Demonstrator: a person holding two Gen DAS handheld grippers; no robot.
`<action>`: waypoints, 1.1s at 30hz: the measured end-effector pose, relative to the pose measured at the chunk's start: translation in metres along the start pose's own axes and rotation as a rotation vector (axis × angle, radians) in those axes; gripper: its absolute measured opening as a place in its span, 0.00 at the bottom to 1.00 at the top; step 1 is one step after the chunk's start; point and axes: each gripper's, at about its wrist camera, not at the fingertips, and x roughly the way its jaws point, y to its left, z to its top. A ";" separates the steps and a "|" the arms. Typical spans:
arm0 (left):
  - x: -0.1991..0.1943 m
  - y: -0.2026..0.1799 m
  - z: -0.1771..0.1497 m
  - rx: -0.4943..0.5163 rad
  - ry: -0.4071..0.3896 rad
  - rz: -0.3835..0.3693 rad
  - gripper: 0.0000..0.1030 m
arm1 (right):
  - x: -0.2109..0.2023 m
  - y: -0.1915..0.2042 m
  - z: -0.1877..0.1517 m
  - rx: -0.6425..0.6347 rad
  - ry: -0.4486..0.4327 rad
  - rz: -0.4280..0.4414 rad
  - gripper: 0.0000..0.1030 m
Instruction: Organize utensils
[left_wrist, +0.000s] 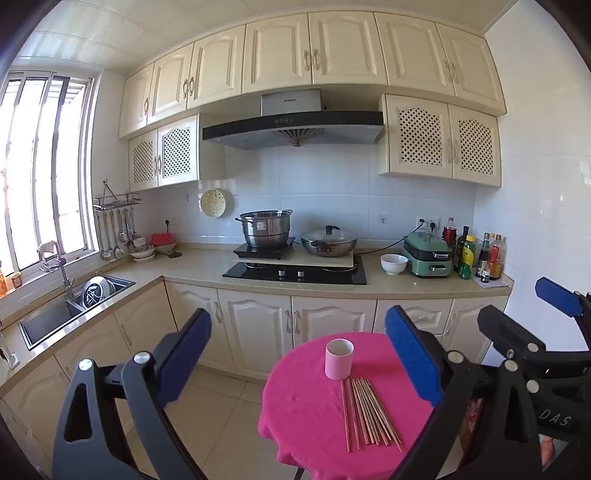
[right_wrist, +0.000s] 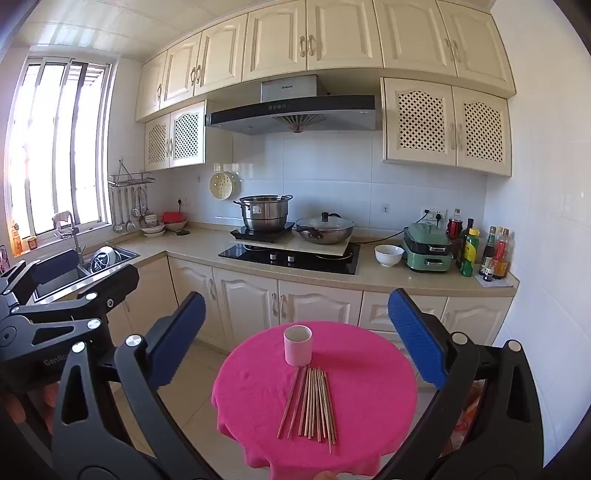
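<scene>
Both of your grippers hover short of the round table (right_wrist: 258, 435) draped in pink cloth, tilted slightly down toward it. The left gripper (left_wrist: 299, 354) has its jaws spread wide with nothing between the pads; the right gripper (right_wrist: 297, 336) is likewise spread and empty.

The chopsticks (right_wrist: 312, 404) lie loose on the cloth ahead of and below both grippers, their long axes running roughly away from you, far tips pointing at the pink cup (right_wrist: 297, 345), which stands upright just beyond them. From the right wrist view the bundle sits near centre between the fingers; from the left wrist view it falls toward the right finger. You would judge the right hand the better aligned.

Count: one cup; about a dozen chopsticks, overlapping too closely for an exact figure. None is in the cup yet.
</scene>
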 end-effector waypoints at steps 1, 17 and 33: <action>0.000 0.000 0.000 0.001 -0.002 0.001 0.91 | 0.000 0.000 0.000 0.003 -0.001 0.002 0.94; 0.002 -0.001 -0.004 -0.007 0.013 -0.014 0.91 | -0.001 -0.004 0.001 0.008 0.005 0.001 0.94; 0.000 0.002 -0.001 -0.013 0.002 -0.021 0.91 | -0.001 -0.003 -0.005 0.013 0.004 0.000 0.94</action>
